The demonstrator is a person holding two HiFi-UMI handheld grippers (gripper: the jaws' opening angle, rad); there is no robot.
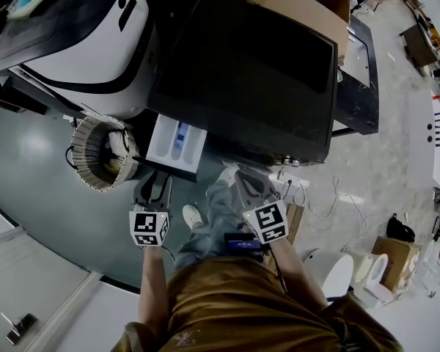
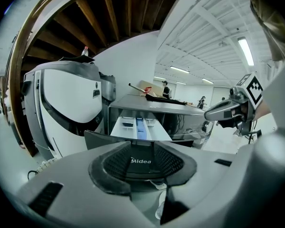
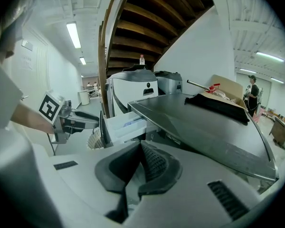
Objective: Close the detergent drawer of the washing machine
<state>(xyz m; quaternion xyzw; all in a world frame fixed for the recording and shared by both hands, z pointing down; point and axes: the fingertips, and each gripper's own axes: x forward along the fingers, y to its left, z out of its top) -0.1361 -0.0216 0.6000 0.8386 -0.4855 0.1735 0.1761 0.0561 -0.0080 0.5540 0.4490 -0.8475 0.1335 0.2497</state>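
Observation:
The washing machine (image 1: 242,72) has a dark flat top. Its white detergent drawer (image 1: 177,147) stands pulled out toward me, a blue compartment in its middle. In the head view my left gripper (image 1: 153,191) sits just in front of the drawer, open. In the left gripper view the drawer's dark front panel (image 2: 140,161), with its Midea label, lies between the spread pads of that gripper (image 2: 141,150), and the white tray (image 2: 137,126) stretches beyond. My right gripper (image 1: 243,179) hangs before the machine's front, right of the drawer, shut on nothing. The right gripper view shows the drawer (image 3: 126,123) from its side.
A large white machine (image 1: 81,35) stands left of the washer, with a ribbed coiled hose (image 1: 103,152) on the floor below it. A cardboard box (image 1: 301,2) lies behind the washer. Cables (image 1: 308,196) and white fixtures (image 1: 337,273) are at the right. My legs and shoe (image 1: 193,215) are underneath.

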